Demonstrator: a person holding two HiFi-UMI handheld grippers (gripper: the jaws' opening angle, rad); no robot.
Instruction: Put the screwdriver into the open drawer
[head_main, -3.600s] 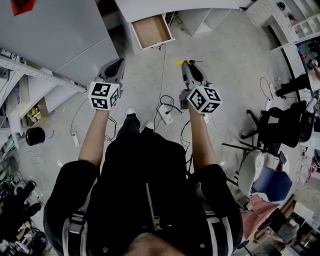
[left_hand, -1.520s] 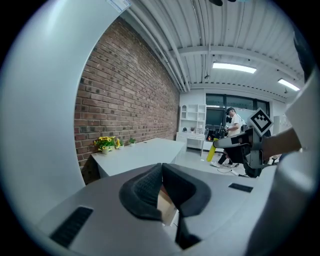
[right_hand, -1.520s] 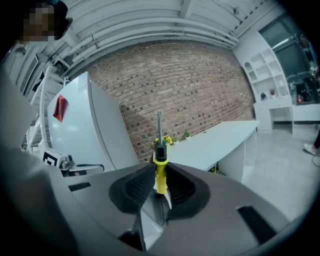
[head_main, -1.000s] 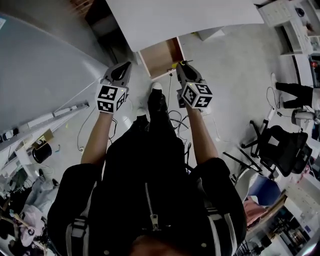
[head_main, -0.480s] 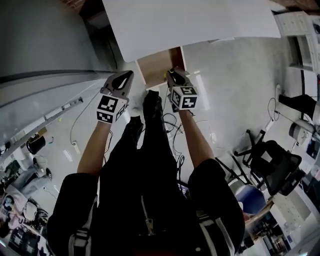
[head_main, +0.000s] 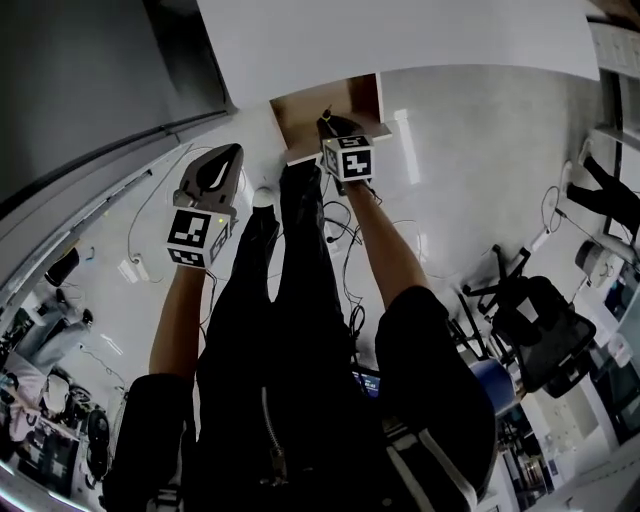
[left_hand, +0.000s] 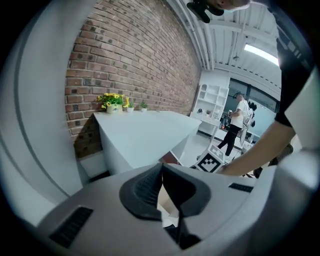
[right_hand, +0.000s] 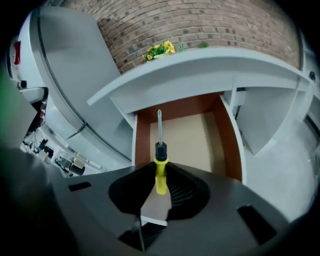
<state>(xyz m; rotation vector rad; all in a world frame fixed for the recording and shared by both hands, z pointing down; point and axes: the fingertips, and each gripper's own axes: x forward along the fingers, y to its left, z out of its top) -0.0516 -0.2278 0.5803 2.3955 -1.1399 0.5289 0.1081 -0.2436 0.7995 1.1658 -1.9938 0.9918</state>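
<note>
Desk (right_hand: 200, 65): 1 open drawer (right_hand: 200, 142); R tongs (right_hand: 161, 175) w/ 1 screwdriver (right_hand: 160, 160).

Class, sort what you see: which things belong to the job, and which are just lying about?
Job: yellow-handled screwdriver; open brown-sided drawer; right gripper clamping the screwdriver.
Lying about: yellow flowers; black office chair; loose floor cables.

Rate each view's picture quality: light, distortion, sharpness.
Head view: dim, strongly bent by the fisheye, dark towards the corners, with the desk top brightest. Left gripper view: edges curved, the ceiling light glares, the brick wall is sharp. Right gripper view: black vignette in the corners, screwdriver and drawer sharp and evenly lit.
</note>
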